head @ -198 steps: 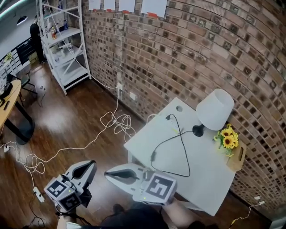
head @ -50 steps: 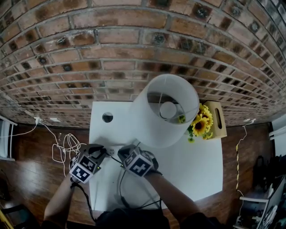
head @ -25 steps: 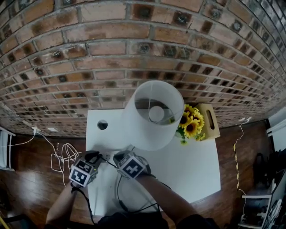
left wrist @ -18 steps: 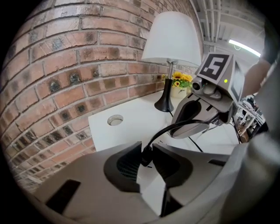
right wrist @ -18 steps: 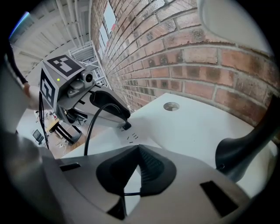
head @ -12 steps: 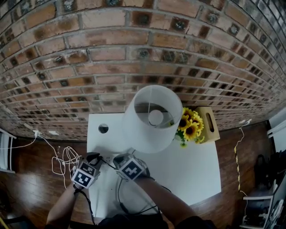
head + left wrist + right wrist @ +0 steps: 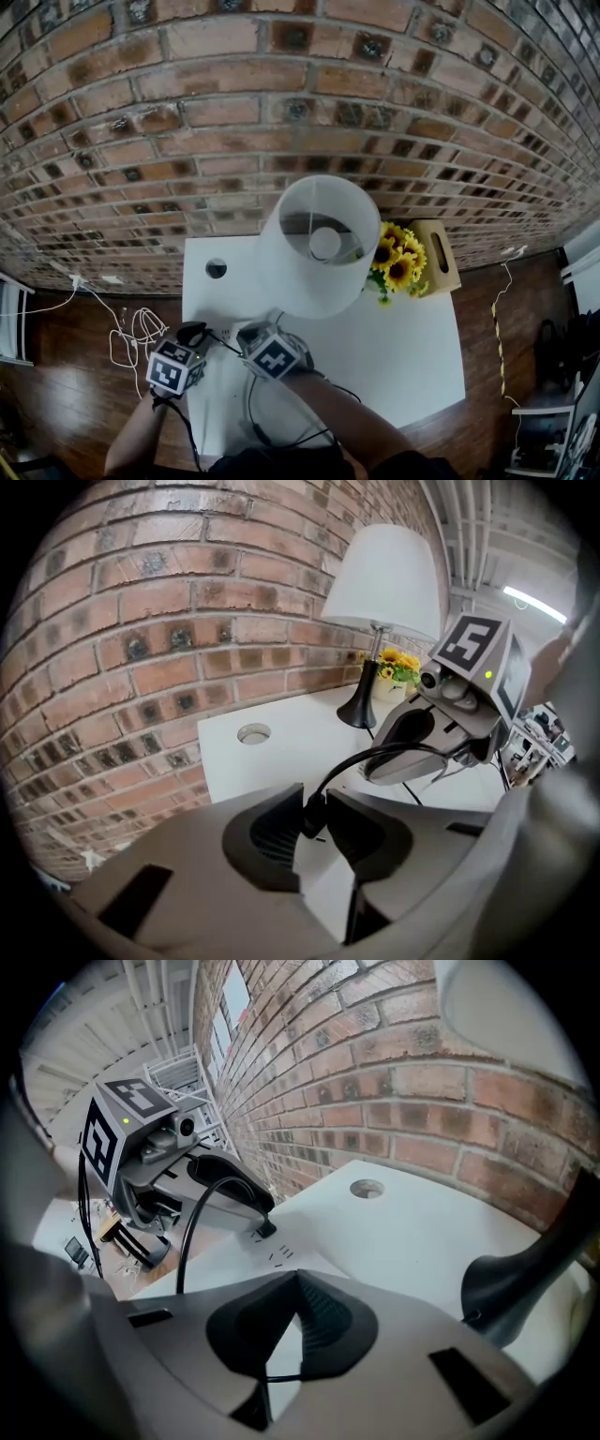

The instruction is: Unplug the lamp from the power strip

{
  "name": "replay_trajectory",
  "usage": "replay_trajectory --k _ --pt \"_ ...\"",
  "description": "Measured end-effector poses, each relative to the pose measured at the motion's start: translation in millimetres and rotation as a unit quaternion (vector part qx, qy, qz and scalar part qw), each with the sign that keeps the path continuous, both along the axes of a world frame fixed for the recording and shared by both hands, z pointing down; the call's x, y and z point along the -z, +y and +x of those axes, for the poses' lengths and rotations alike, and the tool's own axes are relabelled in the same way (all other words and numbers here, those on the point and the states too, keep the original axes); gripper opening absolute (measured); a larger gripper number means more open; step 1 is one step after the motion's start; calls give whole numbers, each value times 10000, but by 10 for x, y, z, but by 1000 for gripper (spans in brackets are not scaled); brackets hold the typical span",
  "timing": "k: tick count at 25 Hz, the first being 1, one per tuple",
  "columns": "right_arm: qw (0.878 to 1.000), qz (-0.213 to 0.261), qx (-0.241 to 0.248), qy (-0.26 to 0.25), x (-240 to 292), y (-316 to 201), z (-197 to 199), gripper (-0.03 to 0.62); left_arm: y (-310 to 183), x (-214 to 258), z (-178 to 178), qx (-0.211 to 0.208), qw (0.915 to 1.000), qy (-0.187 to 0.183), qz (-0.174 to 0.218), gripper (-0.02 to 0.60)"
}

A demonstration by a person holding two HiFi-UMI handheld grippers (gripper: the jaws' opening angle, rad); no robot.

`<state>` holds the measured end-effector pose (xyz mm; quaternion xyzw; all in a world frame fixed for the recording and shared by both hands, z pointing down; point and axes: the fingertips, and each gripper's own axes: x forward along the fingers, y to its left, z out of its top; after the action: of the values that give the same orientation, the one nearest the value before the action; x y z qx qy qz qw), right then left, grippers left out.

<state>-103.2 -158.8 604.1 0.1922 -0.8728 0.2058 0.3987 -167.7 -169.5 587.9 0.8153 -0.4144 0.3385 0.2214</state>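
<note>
1. My left claw (image 7: 314, 805) is pinching the small black plug (image 7: 311, 823). The plug sits in the white power strip (image 7: 281, 1258) at the near left of the table (image 7: 403, 347).
2. My right claw (image 7: 298, 1279) has its tips pressed together just right of the plug, seemingly bearing on the strip.
3. The plug looks rigid and probably snug, so I should grip its body, never the limp cord (image 7: 375, 755).
4. The strip looks light and would likely lift with the pull, so it needs holding down.
</note>
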Motion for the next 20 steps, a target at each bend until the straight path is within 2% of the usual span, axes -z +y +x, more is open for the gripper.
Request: replay_trajectory --k 2,4,5,6,8,10,13,15,20 --pt "10000 -48 17 29 -1 -6 -5 3 34 42 67 -321 9988 -364 76 92" --pt "9999 -96 56 74 -3 -7 -15 3 73 23 112 -730 9932 -888 203 89" --pt "9999 -108 75 105 -7 -4 -14 3 85 6 116 -850 9908 -1031 225 87" --pt "9998 -115 85 128 -10 1 -10 3 86 -1 116 -871 9906 -1032 210 86" --pt "9998 -126 75 134 -10 6 1 3 64 26 112 -662 9952 -709 139 86" --pt "9998 -137 53 114 -6 8 0 3 30 63 77 -241 9995 -212 31 84" --pt "9998 -168 -4 65 -11 7 -3 3 -8 19 -30 335 9988 331 -116 81" --pt "9998 -171 -34 30 -9 2 2 3 -7 17 -32 303 9991 301 -52 81" --pt "9996 -278 -41 -2 1 -21 -4 2 34 103 63 -170 9998 -56 102 81"
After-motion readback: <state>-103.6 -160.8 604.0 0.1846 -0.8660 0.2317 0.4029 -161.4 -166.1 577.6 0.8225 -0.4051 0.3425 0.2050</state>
